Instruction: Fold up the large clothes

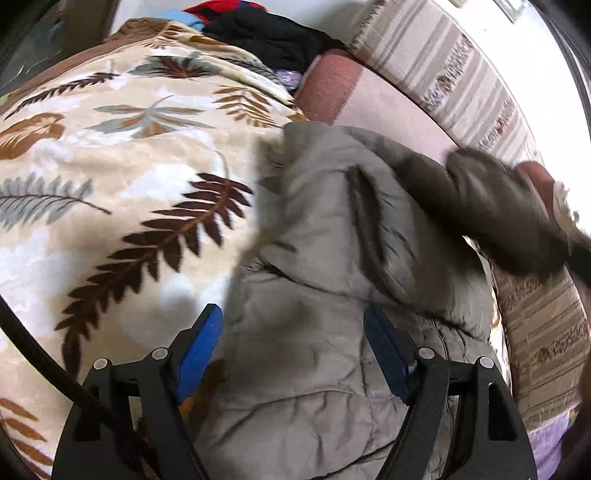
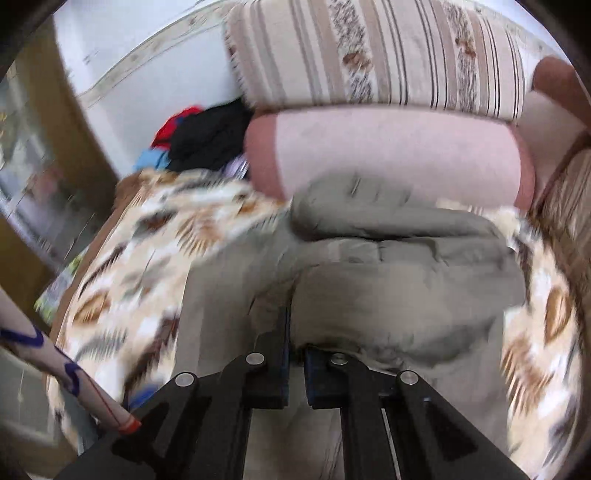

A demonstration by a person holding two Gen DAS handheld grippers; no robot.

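A large grey-green padded jacket (image 1: pixel 332 295) lies on a leaf-patterned blanket (image 1: pixel 110 166). In the left wrist view my left gripper (image 1: pixel 295 328) is open, its blue pads (image 1: pixel 201 350) wide apart just above the jacket's lower part. A blurred dark part of the jacket (image 1: pixel 498 206) is lifted at the right. In the right wrist view the jacket (image 2: pixel 388 258) fills the centre and my right gripper (image 2: pixel 295 332) is shut on a fold of its fabric. The view is motion-blurred.
A pink bolster cushion (image 2: pixel 388 155) and a striped cushion (image 2: pixel 369 55) lie behind the jacket. A pile of black, red and blue clothes (image 1: pixel 266 33) sits at the far end. A striped sofa back (image 1: pixel 480 92) runs along the right.
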